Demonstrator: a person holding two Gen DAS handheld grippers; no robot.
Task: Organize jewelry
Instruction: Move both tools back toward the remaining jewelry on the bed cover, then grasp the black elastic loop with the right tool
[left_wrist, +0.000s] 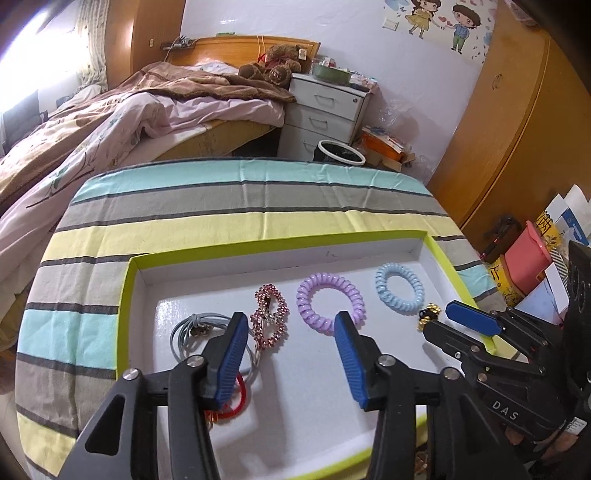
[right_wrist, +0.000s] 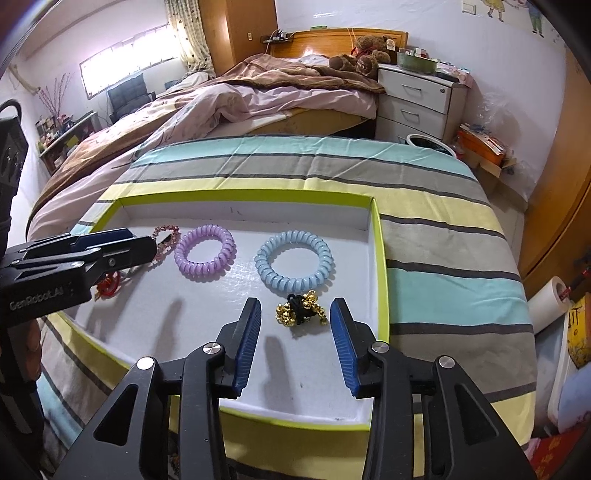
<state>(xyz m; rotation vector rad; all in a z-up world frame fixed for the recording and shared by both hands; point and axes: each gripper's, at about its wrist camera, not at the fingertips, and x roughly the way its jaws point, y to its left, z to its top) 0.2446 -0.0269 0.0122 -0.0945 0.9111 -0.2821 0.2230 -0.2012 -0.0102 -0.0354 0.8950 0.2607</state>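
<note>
Left tongs (left_wrist: 291, 343) (gaping, like right tongs (right_wrist: 295, 325)) half-hide red hair tie (left_wrist: 236, 402).

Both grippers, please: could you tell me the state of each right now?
Left gripper: jaws open, holding nothing.
Right gripper: jaws open, empty, flanking the gold bell hair tie.

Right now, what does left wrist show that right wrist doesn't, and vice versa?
Only the left wrist view shows the grey cord tie in the tray's left part, and the pink container off the table's right side.

Only the right wrist view shows the paper roll and the dark chair by the window.

Both show the green-rimmed tray, purple coil tie, blue coil tie, rhinestone clip, red tie, gold bell tie, and both open grippers: left gripper, right gripper.
</note>
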